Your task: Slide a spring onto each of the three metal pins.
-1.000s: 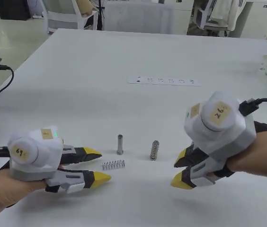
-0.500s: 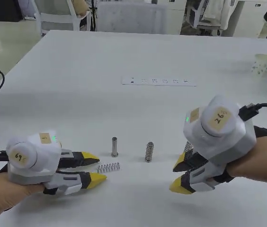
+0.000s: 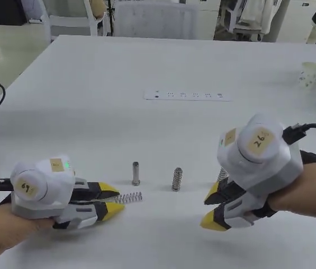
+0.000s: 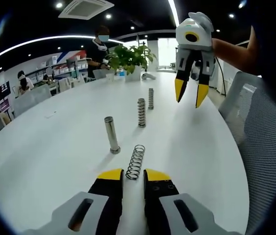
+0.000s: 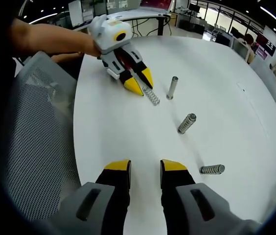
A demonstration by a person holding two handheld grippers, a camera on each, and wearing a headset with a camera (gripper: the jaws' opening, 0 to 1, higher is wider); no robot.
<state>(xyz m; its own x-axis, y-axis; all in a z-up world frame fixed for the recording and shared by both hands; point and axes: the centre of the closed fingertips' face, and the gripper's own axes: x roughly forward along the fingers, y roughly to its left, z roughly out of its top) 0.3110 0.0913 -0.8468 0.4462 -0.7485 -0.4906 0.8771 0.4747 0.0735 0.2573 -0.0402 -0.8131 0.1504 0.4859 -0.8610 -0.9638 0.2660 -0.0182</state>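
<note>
We are on the last spring (image 4: 136, 160): it lies at twelve o'clock, its near end between our left gripper's (image 4: 134, 172) parted jaws. Next: pinch it, then stand it over the bare pin (image 4: 110, 134) at eleven. Our right gripper (image 5: 145, 165) hangs parted, empty.

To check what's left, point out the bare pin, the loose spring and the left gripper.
bare pin (image 3: 135, 173): head view, middle of its shaft.
loose spring (image 4: 136, 161): left gripper view, its middle coils.
left gripper (image 3: 114, 198): head view, midway between its yellow fingertips.
</note>
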